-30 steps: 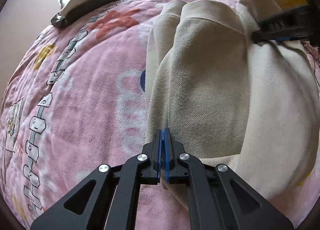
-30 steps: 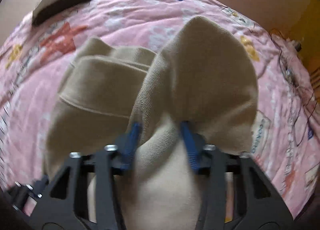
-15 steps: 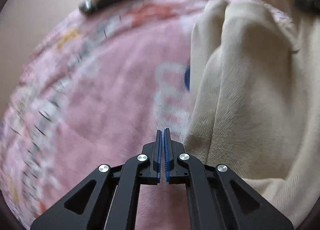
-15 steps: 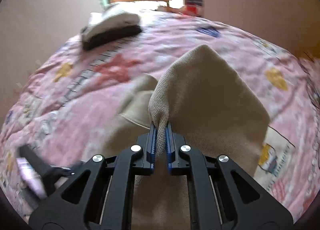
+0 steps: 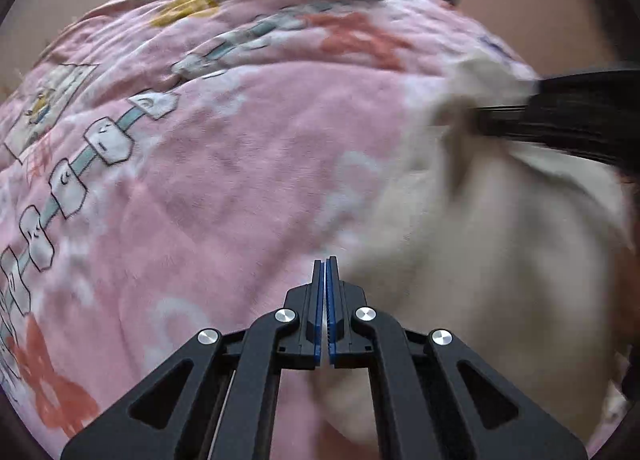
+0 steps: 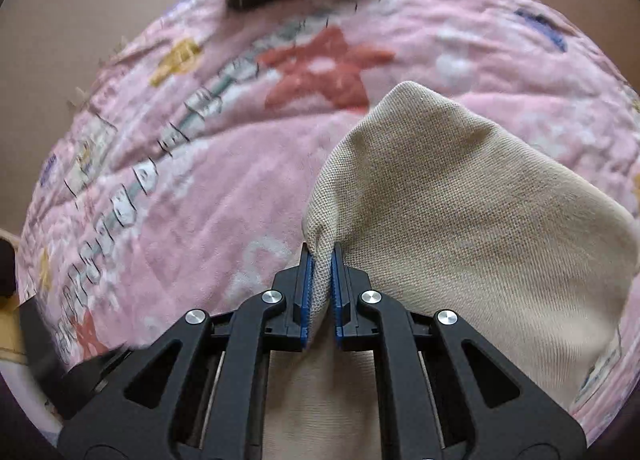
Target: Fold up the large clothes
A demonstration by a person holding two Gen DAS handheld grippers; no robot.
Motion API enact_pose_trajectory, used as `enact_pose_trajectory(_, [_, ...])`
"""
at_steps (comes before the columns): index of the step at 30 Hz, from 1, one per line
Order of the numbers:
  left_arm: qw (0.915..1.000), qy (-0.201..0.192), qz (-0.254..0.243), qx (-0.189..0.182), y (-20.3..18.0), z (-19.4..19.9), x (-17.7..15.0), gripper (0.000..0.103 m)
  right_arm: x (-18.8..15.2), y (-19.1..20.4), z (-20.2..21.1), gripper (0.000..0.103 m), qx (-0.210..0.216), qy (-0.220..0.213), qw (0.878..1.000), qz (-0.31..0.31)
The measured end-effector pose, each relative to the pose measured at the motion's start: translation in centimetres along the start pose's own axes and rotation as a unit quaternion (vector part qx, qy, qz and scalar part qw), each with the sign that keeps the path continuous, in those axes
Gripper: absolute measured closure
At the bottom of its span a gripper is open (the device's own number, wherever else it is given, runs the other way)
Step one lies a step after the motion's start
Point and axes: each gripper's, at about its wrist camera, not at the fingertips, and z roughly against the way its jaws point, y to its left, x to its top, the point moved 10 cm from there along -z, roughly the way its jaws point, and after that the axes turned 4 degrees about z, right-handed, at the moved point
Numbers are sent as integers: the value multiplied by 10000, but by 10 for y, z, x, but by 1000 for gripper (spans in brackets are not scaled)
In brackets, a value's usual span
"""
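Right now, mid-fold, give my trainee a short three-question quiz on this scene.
1. True or false: the right gripper is clamped on the beige garment.
2. Is any fabric between the left gripper pads? A) yes B) no
3. What colour is the blanket under the garment?

Key: 1 true; 2 B, it is shut on nothing; 3 pink.
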Motion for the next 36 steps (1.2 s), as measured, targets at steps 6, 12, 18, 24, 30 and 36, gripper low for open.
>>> enact_pose_trajectory(6, [9984, 410, -387, -91, -53, 3, -11, 103, 0, -4, -37, 94, -96, 697, 9974, -127])
enact_pose_trajectory(12, [9942, 479, -863, 432, -52, -25, -23, 103, -5, -9, 2, 89, 753, 122, 9952, -607])
enact_pose_trajectory(18, [9900, 248, -1182, 728, -53, -29, -32, 103, -60, -28, 124, 93, 1204, -1610, 9768, -739])
enact_pose_trajectory(24, [9926, 278, -1010, 612, -45, -29, -26, 99, -183, -17, 125, 95, 889, -1711, 9773, -874])
enact_pose_trajectory(30, [9971, 378, -584, 303, -43, -20, -22, 100, -226, -27, 84, 96, 8, -1801, 9744, -1344])
enact_pose_trajectory(36, [9979, 251, -562, -185, -78, 17, -10, 101, -224, -27, 61, 96, 119, -1827, 9696, -1626])
